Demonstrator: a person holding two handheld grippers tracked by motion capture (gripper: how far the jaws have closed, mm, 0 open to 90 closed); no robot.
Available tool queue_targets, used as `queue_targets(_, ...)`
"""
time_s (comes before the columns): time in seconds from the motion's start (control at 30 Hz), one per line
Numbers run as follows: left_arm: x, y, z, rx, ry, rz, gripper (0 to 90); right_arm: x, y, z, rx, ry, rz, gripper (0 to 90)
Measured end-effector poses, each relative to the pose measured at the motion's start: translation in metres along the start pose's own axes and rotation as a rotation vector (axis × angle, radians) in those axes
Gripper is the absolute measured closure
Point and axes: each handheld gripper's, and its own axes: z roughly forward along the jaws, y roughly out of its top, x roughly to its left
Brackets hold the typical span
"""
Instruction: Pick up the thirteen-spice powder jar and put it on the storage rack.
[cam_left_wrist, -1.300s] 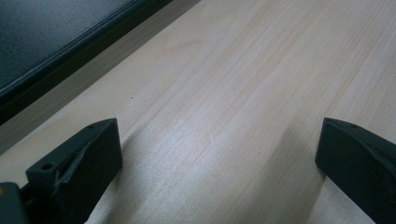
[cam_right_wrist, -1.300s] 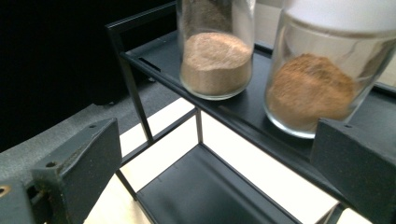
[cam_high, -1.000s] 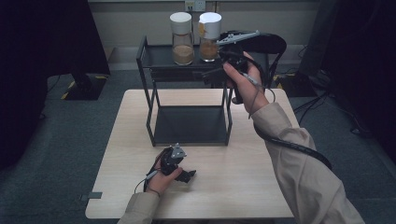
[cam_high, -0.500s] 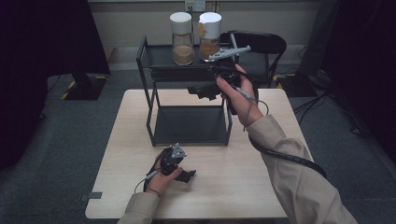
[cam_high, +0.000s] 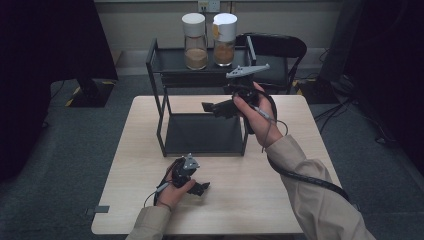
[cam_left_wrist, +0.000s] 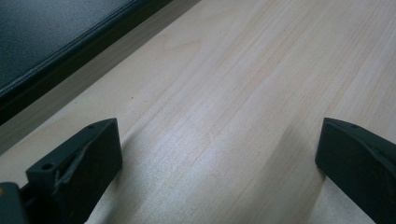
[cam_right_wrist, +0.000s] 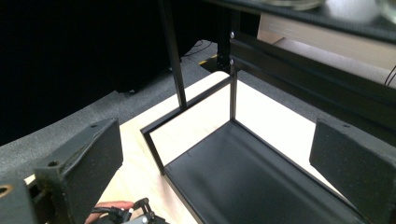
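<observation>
Two jars (cam_high: 209, 40) top the rack (cam_high: 200, 135) — high view.

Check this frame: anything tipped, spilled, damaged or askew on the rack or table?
Nothing stands out. Both jars stand upright with lids on, on the rack's top shelf. The rack sits square on the table. Both grippers, left and right, are open and empty.
</observation>
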Motion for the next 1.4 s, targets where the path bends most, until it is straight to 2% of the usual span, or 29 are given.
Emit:
queue_targets(0.13, 0.000, 0.000, 0.000, -0.001, 0.001, 0.000, 0.0, -0.003, -0.011, 0.001, -0.003, 0.014, 0.025, 1.7)
queue_targets(0.6, 0.000, 0.000, 0.000, -0.001, 0.000, 0.000, 0.0, -0.007, -0.046, 0.003, 0.031, 0.026, 0.034, 1.5)
queue_targets(1.03, 0.000, 0.000, 0.000, -0.002, 0.001, 0.000, 0.0, -0.014, -0.076, 0.004, 0.053, 0.032, 0.064, 1.4)
queue_targets(1.4, 0.000, 0.000, 0.000, -0.002, 0.001, 0.000, 0.0, -0.021, -0.110, 0.006, 0.072, 0.034, 0.104, 1.5)
